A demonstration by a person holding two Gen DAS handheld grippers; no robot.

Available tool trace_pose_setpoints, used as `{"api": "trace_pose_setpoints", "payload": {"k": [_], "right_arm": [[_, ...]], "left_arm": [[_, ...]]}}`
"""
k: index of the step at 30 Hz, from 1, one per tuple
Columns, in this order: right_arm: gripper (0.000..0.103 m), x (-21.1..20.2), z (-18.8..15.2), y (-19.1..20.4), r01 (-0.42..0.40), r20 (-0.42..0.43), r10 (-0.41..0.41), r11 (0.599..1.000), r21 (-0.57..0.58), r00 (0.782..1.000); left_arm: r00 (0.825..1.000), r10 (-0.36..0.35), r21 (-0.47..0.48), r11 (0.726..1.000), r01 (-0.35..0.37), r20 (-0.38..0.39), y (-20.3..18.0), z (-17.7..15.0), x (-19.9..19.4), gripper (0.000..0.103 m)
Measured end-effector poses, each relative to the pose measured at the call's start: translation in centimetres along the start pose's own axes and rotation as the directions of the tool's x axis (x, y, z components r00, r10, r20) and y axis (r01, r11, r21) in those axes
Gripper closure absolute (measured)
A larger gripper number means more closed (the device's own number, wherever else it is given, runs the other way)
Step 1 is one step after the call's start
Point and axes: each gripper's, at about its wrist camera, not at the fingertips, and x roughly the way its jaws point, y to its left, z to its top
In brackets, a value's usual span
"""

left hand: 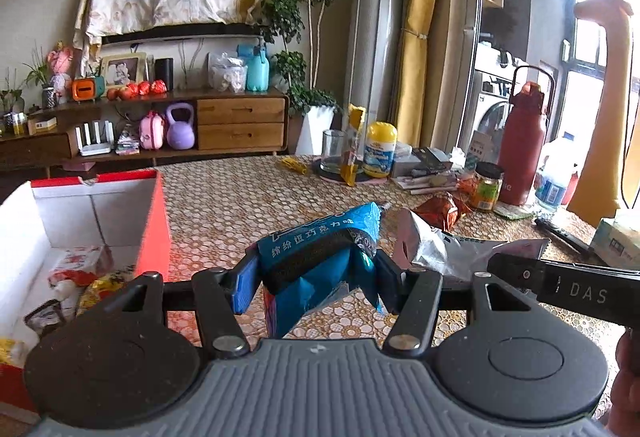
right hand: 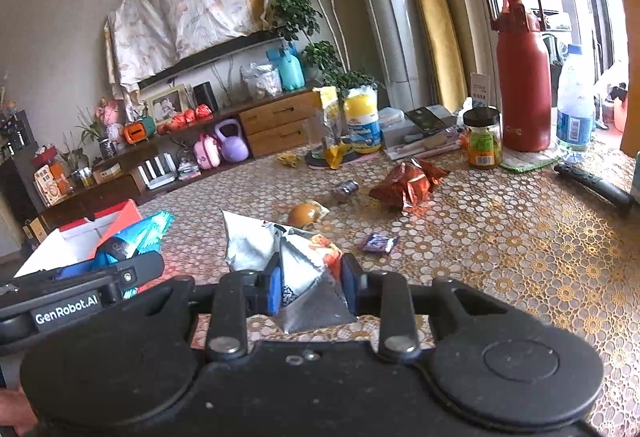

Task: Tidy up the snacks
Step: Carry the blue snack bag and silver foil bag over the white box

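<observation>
Lace-patterned cloth in gold and white covers the table (right hand: 520, 245) on which the work takes place.

Nearest, the left gripper (left hand: 312, 277) clamps a blue snack packet (left hand: 320, 249) between its blue pads; the packet is crumpled at the grip and held clear of the cloth. The right gripper (right hand: 310, 287) stands narrow, pinching a silver snack bag (right hand: 280, 257) with an orange printed face. Both grippers sit side by side, each visible at the edge of the other's view.

Just left of the left gripper stands an open red box (left hand: 154, 233) with a white interior; several wrapped snacks already lie in it.

Farther out on the cloth lie loose items, well apart: a small purple wrapper (right hand: 379, 243), a round bun in clear wrap (right hand: 306, 213), a small dark packet (right hand: 346, 187) and a crumpled orange-red bag (right hand: 406, 185).

At the far table edge stand a black-lidded jar (right hand: 483, 137), a red flask (right hand: 522, 77), a clear water bottle (right hand: 574, 101), a yellow-capped canister (right hand: 362, 119) and a glass (left hand: 333, 151).

Beyond the table, a wooden sideboard (left hand: 240, 125) runs along the wall.
</observation>
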Motion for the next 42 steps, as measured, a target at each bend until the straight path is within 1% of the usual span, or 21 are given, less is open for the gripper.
{"api": "trace_pose_setpoints", "payload": {"k": [9, 14, 23, 31, 36, 42], "right_arm": [[0.075, -1.8, 0.8, 2.9, -0.044, 0.046, 0.046, 0.999, -0.026, 0.998], [0.075, -2.0, 1.4, 4.8, -0.082, 0.059, 0.085, 0.995, -0.053, 0.995], [0.075, -1.2, 1.7, 9.9, -0.162, 0.044, 0.168, 0.980, -0.113, 0.985], [0.075, 0.1, 1.5, 15.1, -0.232, 0.015, 0.237, 0.959, -0.164, 0.971], [0.075, 1.1, 1.4, 18.2, -0.267, -0.003, 0.272, 0.944, -0.192, 0.962], [0.075, 2.4, 1.2, 21.1, -0.291, -0.026, 0.293, 0.932, -0.216, 0.956]], "left_arm": [[0.998, 0.042, -0.017, 0.999, -0.041, 0.049, 2.2, 0.7, -3.1, 0.044], [0.995, 0.070, -0.041, 0.997, -0.068, 0.064, 4.2, 0.8, -4.4, 0.044], [0.985, 0.155, -0.074, 0.986, -0.149, 0.072, 8.8, 0.9, -5.9, 0.044], [0.967, 0.248, -0.112, 0.964, -0.241, 0.059, 13.6, 0.8, -6.5, 0.044], [0.958, 0.282, -0.126, 0.953, -0.274, 0.048, 16.0, 0.7, -6.9, 0.044], [0.954, 0.298, -0.132, 0.947, -0.292, 0.029, 18.0, 0.5, -6.2, 0.044]]}}
